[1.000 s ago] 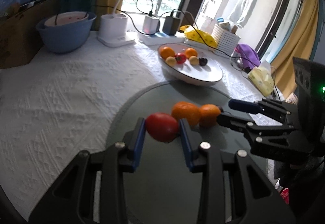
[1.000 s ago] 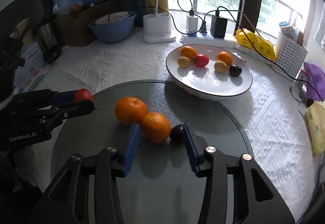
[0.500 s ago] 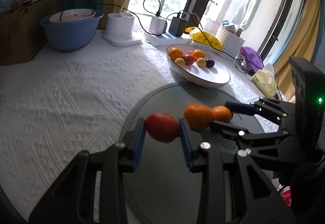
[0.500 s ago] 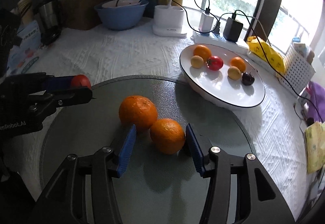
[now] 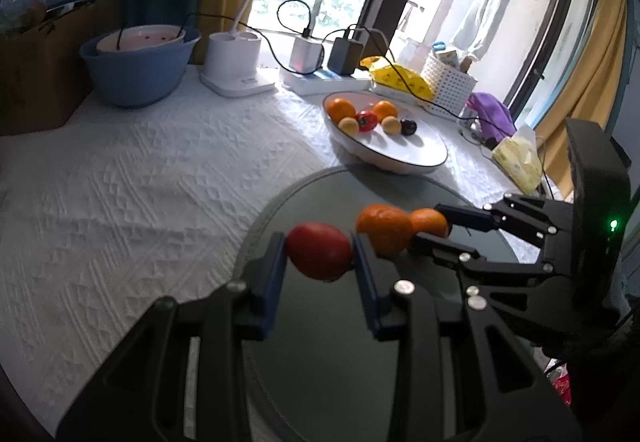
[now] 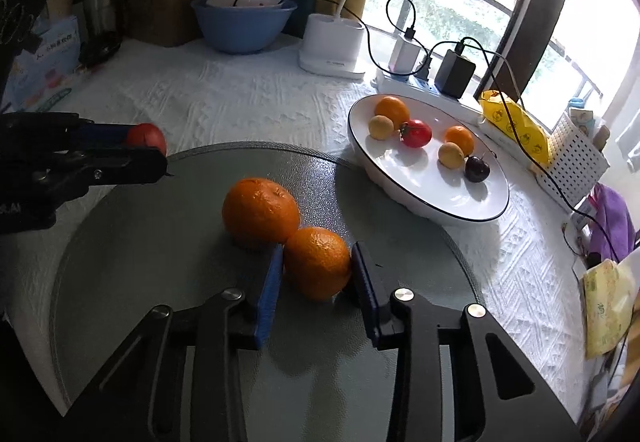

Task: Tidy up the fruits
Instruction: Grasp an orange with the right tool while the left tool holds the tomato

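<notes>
While the left gripper [image 5: 320, 254] holds a red tomato [image 5: 319, 250] clamped between its two blue pads, the fruit sits right at the tips of the jaws and bulges out a little in front of them. In the right wrist view this gripper [image 6: 158, 149] comes in from the left edge, and the tomato [image 6: 145, 135] shows between its fingers, above the rim of the grey round mat [image 6: 160, 242].

The right gripper [image 6: 317, 266] is closing its jaws around the smaller orange [image 6: 318, 262]. This orange lies between the two blue pads, near their tips; the left pad is touching its side and the right pad is at its other side, so the pads seem to press on it. The orange rests on the mat. The bigger orange [image 6: 260, 210] is outside the jaws, just beyond the left fingertip, and it touches the smaller one. Something dark shows just behind the right pad, but I cannot tell what it is.

Farther ahead of the right jaws, to their right, the white plate [image 6: 432, 197] stands on the white tablecloth [image 6: 240, 97] with two oranges, two small yellow fruits, a tomato and a dark plum on it.
</notes>
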`<state>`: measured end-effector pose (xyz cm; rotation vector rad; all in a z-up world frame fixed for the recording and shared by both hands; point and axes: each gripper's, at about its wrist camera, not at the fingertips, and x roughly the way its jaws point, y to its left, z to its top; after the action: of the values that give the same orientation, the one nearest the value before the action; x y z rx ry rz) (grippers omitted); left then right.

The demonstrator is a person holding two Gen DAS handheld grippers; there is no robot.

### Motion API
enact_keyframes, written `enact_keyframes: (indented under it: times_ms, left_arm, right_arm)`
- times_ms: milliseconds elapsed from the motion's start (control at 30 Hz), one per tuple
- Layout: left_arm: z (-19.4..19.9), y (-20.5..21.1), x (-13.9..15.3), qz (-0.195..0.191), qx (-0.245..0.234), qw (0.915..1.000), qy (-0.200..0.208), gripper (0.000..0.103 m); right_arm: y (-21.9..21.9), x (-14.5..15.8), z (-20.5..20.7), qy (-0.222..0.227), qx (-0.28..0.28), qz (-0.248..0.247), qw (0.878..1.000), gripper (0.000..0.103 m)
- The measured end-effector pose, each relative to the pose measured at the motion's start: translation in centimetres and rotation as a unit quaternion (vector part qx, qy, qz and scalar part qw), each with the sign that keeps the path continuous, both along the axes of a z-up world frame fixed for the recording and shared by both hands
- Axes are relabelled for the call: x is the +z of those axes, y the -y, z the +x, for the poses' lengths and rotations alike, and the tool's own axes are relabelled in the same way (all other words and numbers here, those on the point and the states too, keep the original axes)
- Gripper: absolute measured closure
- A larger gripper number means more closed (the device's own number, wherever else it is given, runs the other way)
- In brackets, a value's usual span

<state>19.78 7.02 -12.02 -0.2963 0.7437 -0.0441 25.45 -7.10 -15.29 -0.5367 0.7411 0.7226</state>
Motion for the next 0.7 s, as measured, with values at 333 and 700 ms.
enact_keyframes:
  times_ms: [333, 700]
  left_arm:
    - [-0.3, 0.7, 1.0, 0.011, -0.005, 0.9999, 0.008, 0.068]
    - [0.4, 1.9, 3.0, 0.045, -0.011, 0.9986, 0.025, 0.068]
  right_arm:
    - [0.5, 1.0, -0.9, -0.010, 0.009, 0.022, 1.000, 0.066]
    - [2.0, 4.2, -1.0, -0.003, 0.015, 0.060, 0.998, 0.066]
